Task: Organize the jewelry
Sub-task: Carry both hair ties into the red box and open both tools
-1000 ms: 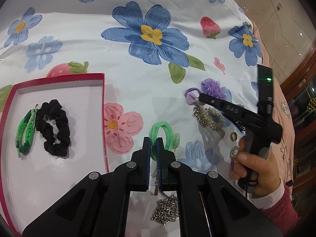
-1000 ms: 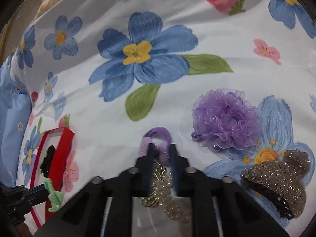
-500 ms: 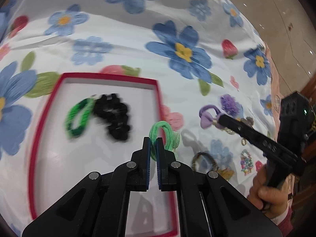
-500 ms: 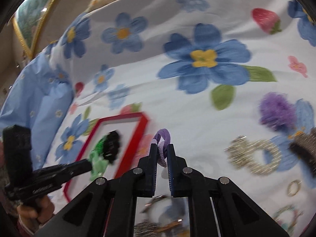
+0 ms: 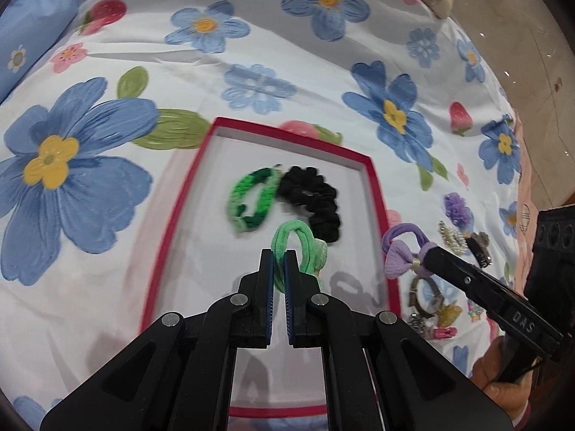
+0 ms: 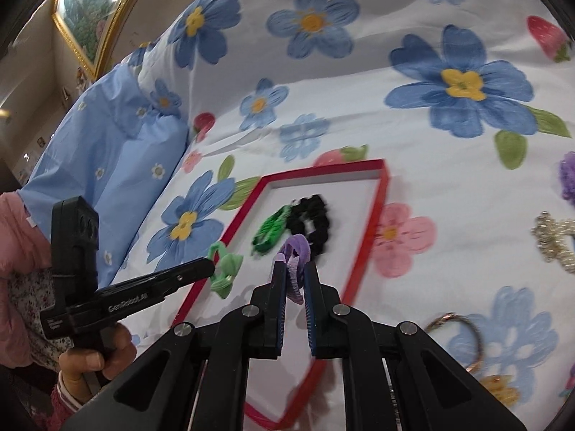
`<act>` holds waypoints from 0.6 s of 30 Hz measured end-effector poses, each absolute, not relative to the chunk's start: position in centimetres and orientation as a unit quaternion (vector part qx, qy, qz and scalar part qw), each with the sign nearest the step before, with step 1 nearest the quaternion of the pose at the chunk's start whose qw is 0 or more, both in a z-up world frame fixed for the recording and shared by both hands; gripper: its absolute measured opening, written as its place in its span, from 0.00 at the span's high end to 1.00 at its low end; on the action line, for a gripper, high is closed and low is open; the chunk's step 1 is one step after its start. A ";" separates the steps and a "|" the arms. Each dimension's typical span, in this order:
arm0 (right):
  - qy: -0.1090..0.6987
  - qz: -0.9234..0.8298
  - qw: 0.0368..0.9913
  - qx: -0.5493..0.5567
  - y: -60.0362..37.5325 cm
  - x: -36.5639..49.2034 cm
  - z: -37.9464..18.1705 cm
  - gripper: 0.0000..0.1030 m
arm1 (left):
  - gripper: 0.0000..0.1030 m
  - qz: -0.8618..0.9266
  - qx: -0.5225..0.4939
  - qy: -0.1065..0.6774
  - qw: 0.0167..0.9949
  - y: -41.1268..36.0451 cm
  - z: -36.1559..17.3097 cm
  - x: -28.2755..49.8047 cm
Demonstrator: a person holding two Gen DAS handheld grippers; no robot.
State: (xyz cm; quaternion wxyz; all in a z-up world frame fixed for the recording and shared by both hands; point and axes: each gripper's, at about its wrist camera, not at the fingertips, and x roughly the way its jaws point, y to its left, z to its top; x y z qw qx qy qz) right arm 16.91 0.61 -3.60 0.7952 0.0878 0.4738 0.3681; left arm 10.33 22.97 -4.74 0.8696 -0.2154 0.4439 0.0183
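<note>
A: Left hand-held gripper (image 5: 278, 264): state?
B: Clamped on a light green elastic hair tie with a small bow (image 5: 300, 248). The tie hangs above the near part of the shallow red-rimmed white tray (image 5: 375, 194).

A: Right hand-held gripper (image 6: 294, 274)?
B: Clamped on a lilac elastic hair tie with a bow (image 6: 296, 262). In the left wrist view that tie sits just past the tray's right rim; in the right wrist view it hangs over the tray's near part.

A: Inside the tray?
B: A braided bright green hair band (image 5: 251, 199) and a black fabric scrunchie (image 5: 312, 199), side by side and touching, towards the far half.

A: The tray rests on what?
B: A white bedspread printed with blue flowers and strawberries (image 5: 251, 82).

A: Loose pieces?
B: Right of the tray: a purple ruffled scrunchie (image 5: 456, 210), a pearl-beaded piece (image 6: 553, 239), a thin gold bangle (image 6: 458, 337). Others are too blurred to tell.
</note>
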 end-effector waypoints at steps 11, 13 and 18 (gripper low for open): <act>0.509 0.365 0.778 0.052 5.0 17.3 -6.9 0.91 | 0.96 0.028 -0.209 0.476 0.854 24.3 -7.8 12.4; 0.515 0.362 0.775 0.047 5.2 17.4 -7.5 0.91 | 0.96 0.030 -0.206 0.484 0.850 24.2 -8.5 12.8; 0.526 0.357 0.771 0.031 5.6 17.6 -8.5 0.89 | 0.95 0.038 -0.199 0.500 0.842 24.0 -9.8 13.4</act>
